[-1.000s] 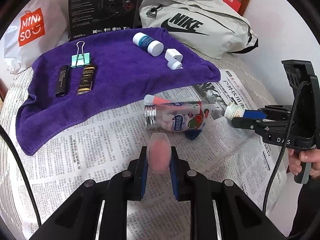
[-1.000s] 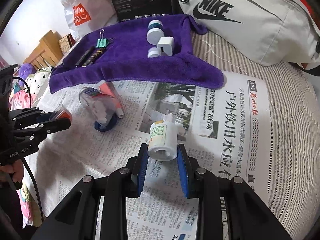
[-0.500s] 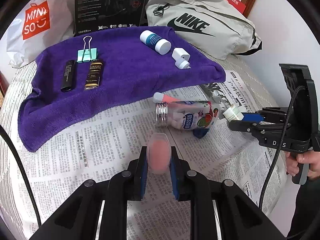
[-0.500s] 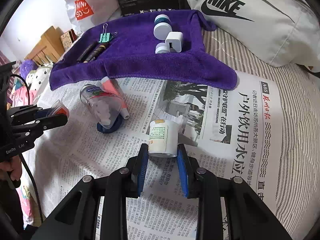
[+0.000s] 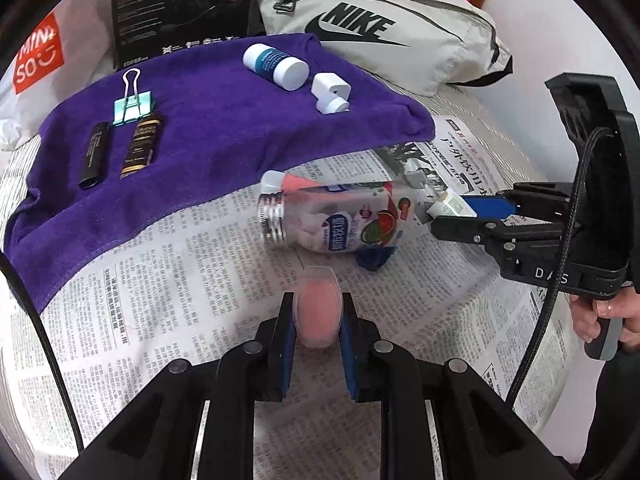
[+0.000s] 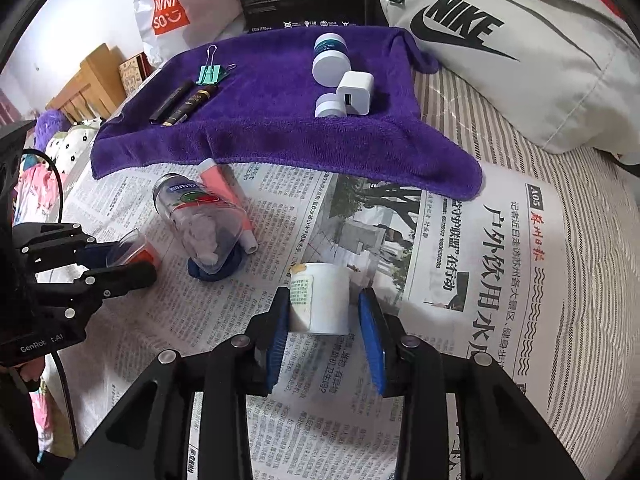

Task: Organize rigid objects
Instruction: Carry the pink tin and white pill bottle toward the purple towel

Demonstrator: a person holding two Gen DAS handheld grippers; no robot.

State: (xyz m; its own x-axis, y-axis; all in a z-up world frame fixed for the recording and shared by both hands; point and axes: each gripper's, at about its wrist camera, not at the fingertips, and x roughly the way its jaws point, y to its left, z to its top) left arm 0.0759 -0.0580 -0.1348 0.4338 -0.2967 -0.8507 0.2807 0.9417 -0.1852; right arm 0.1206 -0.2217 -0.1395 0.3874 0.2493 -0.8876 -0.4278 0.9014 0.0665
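Right gripper (image 6: 325, 322) jaws now spread, white bottle (image 6: 320, 300) loose on newspaper (image 6: 460, 280). Left gripper (image 5: 317, 322) pinching pink case (image 5: 317, 308); next, probably onto purple towel (image 5: 208, 128).

Left tool (image 5: 317, 320), right tool (image 6: 325, 312): black frames, blue pads, silver screws, black cable, white lettering.

The bed (image 6: 592, 208) has a striped cover. A newspaper (image 6: 460, 264) lies on it. Behind the newspaper lie a purple towel (image 6: 280, 128) and a Nike bag (image 6: 520, 60).
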